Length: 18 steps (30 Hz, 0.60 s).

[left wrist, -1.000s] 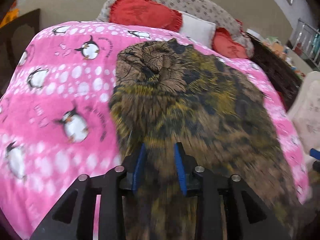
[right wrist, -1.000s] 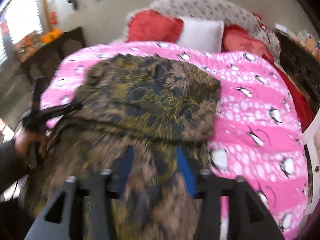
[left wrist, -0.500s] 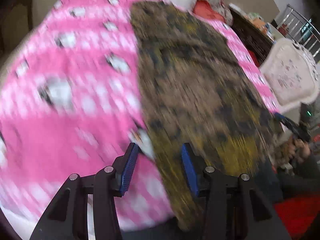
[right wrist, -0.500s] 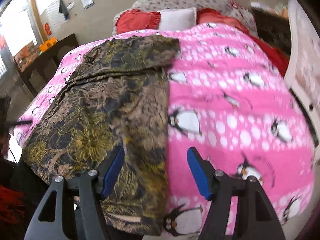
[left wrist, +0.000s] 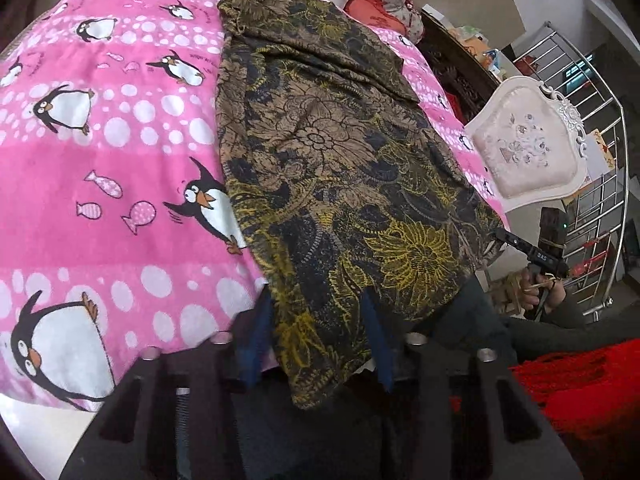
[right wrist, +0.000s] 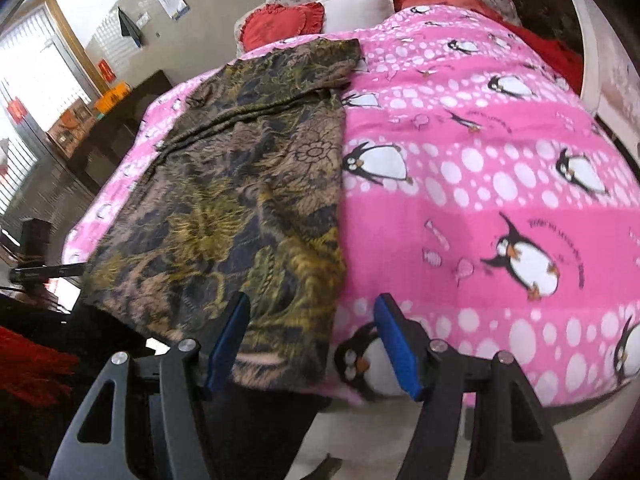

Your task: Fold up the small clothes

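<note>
A: Start with what is nearest. What do the left tongs [left wrist: 316,344] do?

B: Their blue pads are narrow and have just been closing, and the near hem of the brown, black and yellow flower-print cloth garment [left wrist: 340,184] hangs down between them. It seems they pinch this corner, but the fabric covers the pads, so I judge this and do not see it clearly.

A: And the right tongs [right wrist: 312,344]?

B: They stand wide and hold nothing. The other near corner of the garment lies just between and before the pads, not gripped.

A: Where is the garment itself?

B: It lies long on the pink fleece bed cover with penguins [right wrist: 480,184], from the near edge of the bed, where the hem hangs a little over, up toward the red and white pillows [right wrist: 320,16] at the far end. At the far end a part is already turned over the body, maybe a sleeve or the top; I cannot tell which.

A: So how far is the folding?

B: I think it is early to middle. The garment is narrowed into a strip and flat. What is left: the right tongs must take their corner, then both carry the near hem toward the pillows, perhaps more than one time, to make a small packet.
</note>
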### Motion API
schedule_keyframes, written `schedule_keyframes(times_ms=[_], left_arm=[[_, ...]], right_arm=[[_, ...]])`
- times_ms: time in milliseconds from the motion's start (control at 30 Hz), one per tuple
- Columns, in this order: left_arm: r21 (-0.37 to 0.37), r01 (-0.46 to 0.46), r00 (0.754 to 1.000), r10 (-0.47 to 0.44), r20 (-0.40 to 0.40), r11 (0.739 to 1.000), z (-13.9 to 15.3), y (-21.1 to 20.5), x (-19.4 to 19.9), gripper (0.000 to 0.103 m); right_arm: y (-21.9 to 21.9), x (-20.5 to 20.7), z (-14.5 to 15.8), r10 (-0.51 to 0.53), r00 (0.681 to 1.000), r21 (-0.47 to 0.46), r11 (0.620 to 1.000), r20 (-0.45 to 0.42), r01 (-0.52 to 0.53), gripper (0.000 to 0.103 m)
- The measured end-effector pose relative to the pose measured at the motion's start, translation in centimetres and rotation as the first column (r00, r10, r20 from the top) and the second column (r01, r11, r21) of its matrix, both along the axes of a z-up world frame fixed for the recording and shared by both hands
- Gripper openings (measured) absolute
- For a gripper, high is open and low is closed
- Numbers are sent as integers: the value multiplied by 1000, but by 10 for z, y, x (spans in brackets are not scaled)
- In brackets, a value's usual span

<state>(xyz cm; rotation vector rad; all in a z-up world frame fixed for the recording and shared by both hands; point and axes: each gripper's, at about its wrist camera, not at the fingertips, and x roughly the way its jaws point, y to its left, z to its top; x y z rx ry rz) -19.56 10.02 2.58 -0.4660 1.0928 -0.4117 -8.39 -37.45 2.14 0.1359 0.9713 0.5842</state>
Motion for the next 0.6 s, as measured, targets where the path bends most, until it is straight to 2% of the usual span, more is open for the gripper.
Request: schedule_keyframes(times_ms=[67, 233, 267, 300, 367, 400, 467, 500, 533, 600], left_arm=[[9, 1, 1000, -1, 10, 1000, -1, 1, -1, 8], [14, -26, 1000, 26, 8, 1000, -7, 6, 2, 8], [17, -22, 1000, 22, 9, 1000, -7, 5, 2, 9], [12, -9, 1000, 9, 8, 1000, -6, 3, 2, 9], [-17, 38, 999, -38, -2, 999, -4, -3, 1, 11], [-46, 69, 998, -70, -9, 997, -4, -7, 0, 11], [-58, 113, 993, -114, -16, 992, -5, -16, -1, 11], [-32, 111, 994, -112, -17, 993, -7, -19, 0, 11], [-38, 100, 995, -100, -16, 994, -9, -17, 2, 11], [-69, 60, 998, -60, -8, 996, -10, -12, 4, 10]], right_arm=[[-2, -4, 1, 12, 1000, 18, 1000, 1, -12, 68], [1, -6, -1, 27, 1000, 39, 999, 2, -27, 62], [1, -4, -1, 19, 1000, 28, 999, 8, -19, 58], [0, -2, -3, 2, 1000, 23, 1000, 10, -2, 52], [-3, 1, -2, 8, 1000, 82, 997, -5, -8, 47], [-1, 1, -1, 44, 999, 128, 991, -11, -42, 40], [8, -2, 2, 100, 995, 125, 987, 1, -99, 39], [12, -2, 0, 96, 995, 77, 992, 6, -96, 39], [12, 1, -3, 76, 997, 51, 996, -8, -75, 39], [6, 6, -9, 42, 999, 118, 992, -34, -38, 37]])
